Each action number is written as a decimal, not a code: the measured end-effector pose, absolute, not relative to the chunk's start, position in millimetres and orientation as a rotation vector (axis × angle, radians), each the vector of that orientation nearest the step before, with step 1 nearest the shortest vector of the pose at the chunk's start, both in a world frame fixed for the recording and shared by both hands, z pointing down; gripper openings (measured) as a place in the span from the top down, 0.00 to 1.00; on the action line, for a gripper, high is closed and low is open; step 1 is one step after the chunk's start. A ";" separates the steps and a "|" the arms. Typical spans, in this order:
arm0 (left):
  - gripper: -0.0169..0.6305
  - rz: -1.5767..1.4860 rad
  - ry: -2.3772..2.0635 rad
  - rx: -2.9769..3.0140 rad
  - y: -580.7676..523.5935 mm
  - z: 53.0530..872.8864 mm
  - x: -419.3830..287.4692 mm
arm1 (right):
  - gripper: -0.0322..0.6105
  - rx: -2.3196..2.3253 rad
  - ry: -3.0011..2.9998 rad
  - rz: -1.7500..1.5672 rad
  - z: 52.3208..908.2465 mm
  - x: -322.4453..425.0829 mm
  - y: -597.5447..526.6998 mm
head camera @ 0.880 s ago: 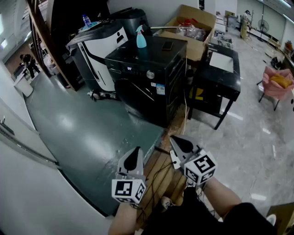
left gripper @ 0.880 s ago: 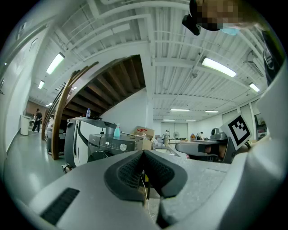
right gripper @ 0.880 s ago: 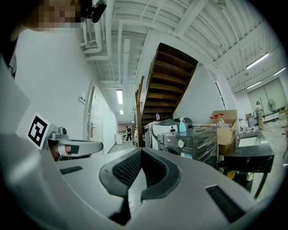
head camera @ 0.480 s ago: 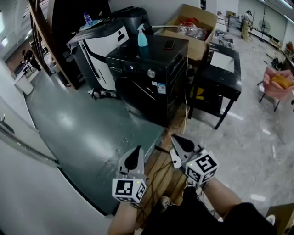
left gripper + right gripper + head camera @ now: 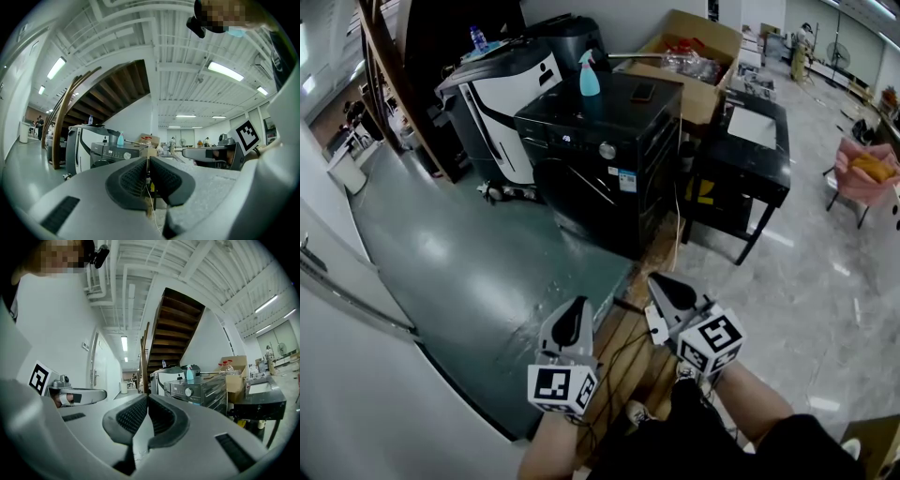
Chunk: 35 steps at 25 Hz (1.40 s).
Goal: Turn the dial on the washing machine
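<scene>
- The left tool (image 5: 571,317) and right tool (image 5: 668,294) sit low and close to the person's body, side by side, both pointing toward 12 o'clock; this looks like a carrying pose for an approach, not a reach
- Both tools are clenched with nothing between the pads: in the left gripper view the ribbed pads meet along a thin seam, and in the right gripper view they are pressed together the same way; I judge they are kept closed because there is nothing to grasp yet
- The black washing machine (image 5: 602,178) stands well apart from the tools, at 12 o'clock in the head view, its front turned toward the person
- Its dial (image 5: 607,150) is the silver knob in the control strip along the top front edge, reachable from where the person faces; each gripper view shows it small and far off, just above the jaw tips
- A blue spray bottle (image 5: 589,77) stands upright on the machine's lid at 11 o'clock from the dial, and a phone (image 5: 642,93) lies flat at 1 o'clock; both are set back from the front edge, so they should not block the knob
- A cardboard box (image 5: 701,58) sits behind the machine at 2 o'clock, and a black side surface (image 5: 759,159) stands at 3 o'clock
- The turning step has not begun; the person needs to close the distance first
</scene>
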<state>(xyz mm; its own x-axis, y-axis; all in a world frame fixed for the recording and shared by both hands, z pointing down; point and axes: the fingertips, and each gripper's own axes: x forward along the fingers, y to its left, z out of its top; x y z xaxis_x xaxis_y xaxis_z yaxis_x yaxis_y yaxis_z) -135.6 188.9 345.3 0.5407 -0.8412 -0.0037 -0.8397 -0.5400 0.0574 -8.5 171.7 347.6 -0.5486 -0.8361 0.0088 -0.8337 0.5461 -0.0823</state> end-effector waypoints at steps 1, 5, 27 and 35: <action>0.97 -0.045 -1.483 2.713 187.9 345.4 -135.0 | 0.93 -1.474 2.735 -0.118 347.6 -8.2 170.3; 0.96 -0.040 -1.494 2.697 179.8 349.1 -132.5 | 0.90 -1.462 2.739 -0.120 349.3 -4.7 160.7; 0.66 0.015 -1.617 2.607 28.4 359.0 -65.6 | 0.72 -1.243 2.831 -0.120 347.0 48.3 -9.6; 0.58 0.035 -1.667 2.577 -35.0 363.6 -35.8 | 0.70 -1.155 2.886 -0.107 347.9 72.9 -72.1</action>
<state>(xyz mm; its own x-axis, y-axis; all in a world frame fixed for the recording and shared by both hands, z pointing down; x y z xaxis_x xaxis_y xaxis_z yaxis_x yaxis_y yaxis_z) -35.8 -35.0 363.6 0.4103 -0.9101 0.0582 -0.9117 -0.4079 0.0483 72.9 -72.1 347.9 -0.7236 -0.6902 -0.0033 -0.6881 0.7217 -0.0756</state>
